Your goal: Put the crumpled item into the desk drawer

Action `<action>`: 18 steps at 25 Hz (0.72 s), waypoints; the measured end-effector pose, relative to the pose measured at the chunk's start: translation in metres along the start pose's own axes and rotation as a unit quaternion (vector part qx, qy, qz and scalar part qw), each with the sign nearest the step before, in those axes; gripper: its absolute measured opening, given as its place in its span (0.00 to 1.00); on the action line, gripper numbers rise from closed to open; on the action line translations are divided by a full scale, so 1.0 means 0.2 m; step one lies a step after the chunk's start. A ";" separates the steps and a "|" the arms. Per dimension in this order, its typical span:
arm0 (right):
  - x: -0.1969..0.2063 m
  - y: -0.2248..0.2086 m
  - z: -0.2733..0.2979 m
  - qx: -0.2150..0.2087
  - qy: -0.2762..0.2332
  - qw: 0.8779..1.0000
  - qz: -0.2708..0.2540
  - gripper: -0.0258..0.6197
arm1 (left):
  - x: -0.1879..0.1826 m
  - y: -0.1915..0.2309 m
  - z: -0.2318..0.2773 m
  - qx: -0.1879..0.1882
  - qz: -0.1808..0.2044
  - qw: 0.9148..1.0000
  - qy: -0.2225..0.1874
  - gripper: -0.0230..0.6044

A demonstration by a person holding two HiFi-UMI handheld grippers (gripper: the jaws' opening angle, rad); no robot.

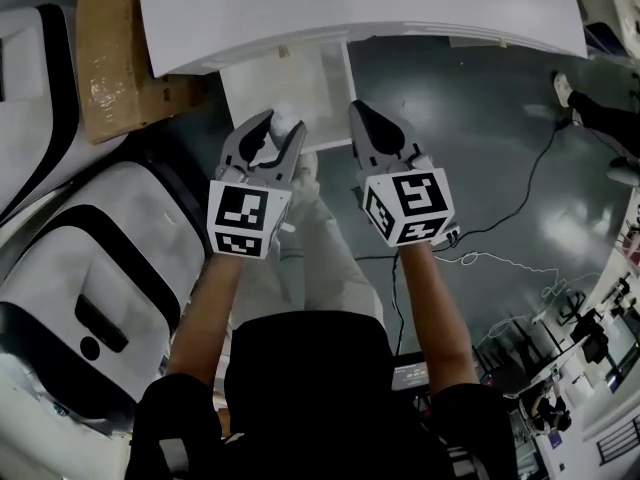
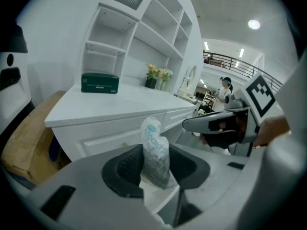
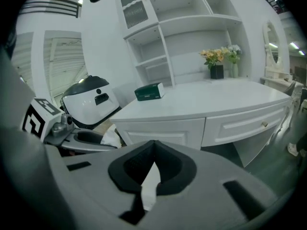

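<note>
Obs.: person stands at white desk point(image 1: 360, 8), one gripper per hand, both held out in front and side by side. L gripper point(image 2: 156, 153): jaws partway apart and clamped on the crumpled item point(image 2: 153, 140), a whitish packet w/ blue print. The pads press it from both sides, and its top sticks up past the tips. From overhead the item sits right at the front edge of the open drawer point(image 1: 290, 73), held in the air, not lying inside. The drawer is pulled out from under the desktop; interior white. R gripper point(image 3: 154, 145): jaws closed tip to tip, nothing between them. It hangs just beside the L one, near the drawer's right front corner, clear of the item. On the desktop: green box point(image 3: 149, 91) toward the left end and a dark vase of flowers point(image 3: 217, 61) further right, both in front of the white shelf unit point(image 3: 192, 28) (shelves look bare from here). Other drawer fronts on the desk are closed. Left of the desk: flat cardboard point(image 1: 110, 48) leaning by the desk end, and a white rounded unit w/ black trim point(image 1: 90, 258) close to the person's left side. Floor is dark grey, w/ cables point(image 1: 520, 198) trailing off to the right. Another person point(image 2: 224, 87) is visible far back in the room.
</note>
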State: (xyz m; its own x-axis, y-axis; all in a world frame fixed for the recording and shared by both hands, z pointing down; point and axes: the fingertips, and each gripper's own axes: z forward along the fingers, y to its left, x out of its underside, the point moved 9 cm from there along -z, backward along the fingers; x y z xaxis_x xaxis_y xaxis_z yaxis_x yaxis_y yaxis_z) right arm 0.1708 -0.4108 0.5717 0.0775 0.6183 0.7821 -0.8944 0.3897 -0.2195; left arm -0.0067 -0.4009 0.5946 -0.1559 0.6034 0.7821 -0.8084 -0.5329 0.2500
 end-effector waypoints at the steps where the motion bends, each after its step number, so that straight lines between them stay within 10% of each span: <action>1: 0.04 -0.01 0.02 -0.002 0.005 1.000 0.003 0.03 | 0.04 0.00 0.03 0.004 -0.007 1.000 0.009 0.26; 18: 0.47 -0.07 0.32 -0.028 0.058 0.998 0.011 0.03 | 0.48 0.14 0.33 0.010 0.015 0.997 0.072 0.26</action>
State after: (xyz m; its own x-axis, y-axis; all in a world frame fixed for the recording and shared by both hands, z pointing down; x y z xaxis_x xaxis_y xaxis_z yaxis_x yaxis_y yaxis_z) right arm 0.1628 -0.4021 0.6848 0.1107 0.7007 0.7048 -0.8704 0.4107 -0.2716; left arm -0.0069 -0.3959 0.7143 -0.2610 0.6650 0.6997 -0.7912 -0.5626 0.2396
